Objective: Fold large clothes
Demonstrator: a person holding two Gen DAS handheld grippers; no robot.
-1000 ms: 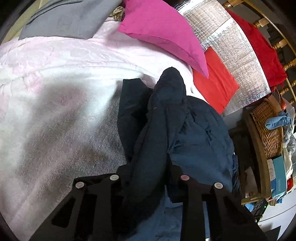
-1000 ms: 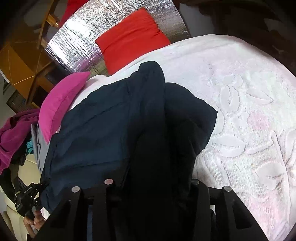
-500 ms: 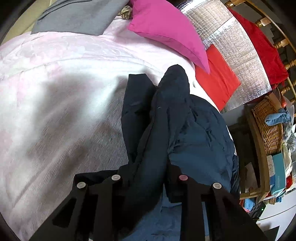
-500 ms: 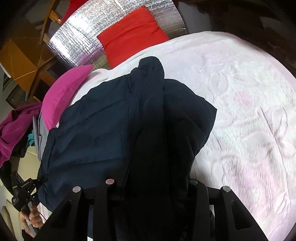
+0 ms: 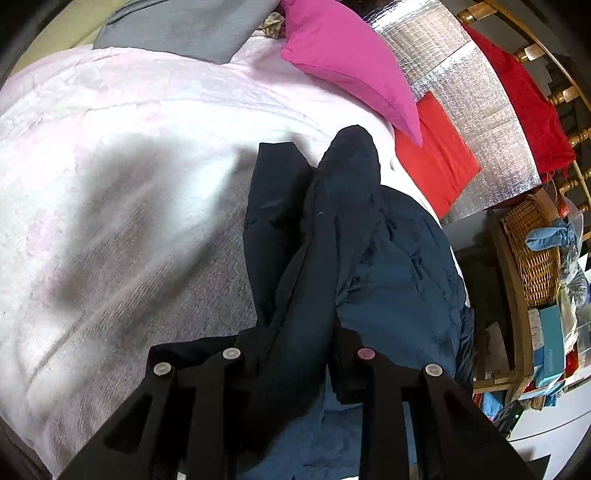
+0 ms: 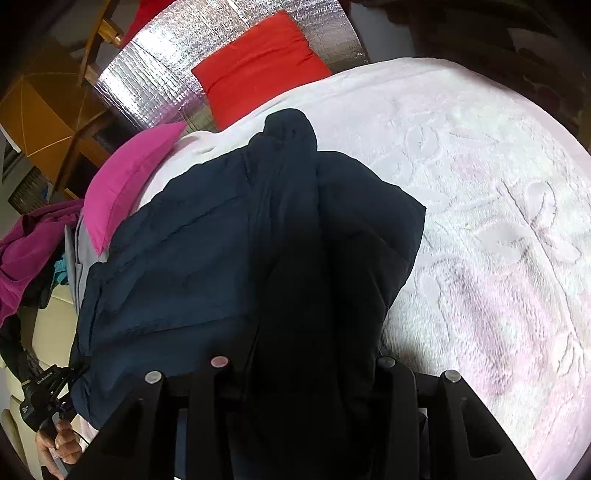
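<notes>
Bedspread [image 5: 122, 177], pale pink with a raised leaf pattern, fills the left of the left wrist view, and we see a grey cloth [image 5: 184, 26] at its far end. Going right, the magenta pillow [image 5: 351, 62] lies beside the red cushion [image 5: 436, 162], which leans on a silver foil panel [image 5: 476, 110]. In the middle lies the navy jacket [image 5: 399, 280], a large padded garment, spread on the bed with 1 long bunched part rising toward us. The left gripper [image 5: 295, 354] is clenched on this bunched fabric, which runs between its 2 fingers. At the far right stands a wicker basket [image 5: 535, 258] and a teal box [image 5: 552, 347]; the box has some letters, but they are too small for us to read. In the right wrist view, the magenta pillow is at the left, the jacket in the middle, the bedspread at the right. The right gripper [image 6: 299, 365] also grasps a dark fold of the jacket between its fingers. We judge the task is in an early or middle stage: 1 side seems brought over the body, but the garment is still wide and wrinkled, so further folds and smoothing are left. No brand is readable on the jacket.
</notes>
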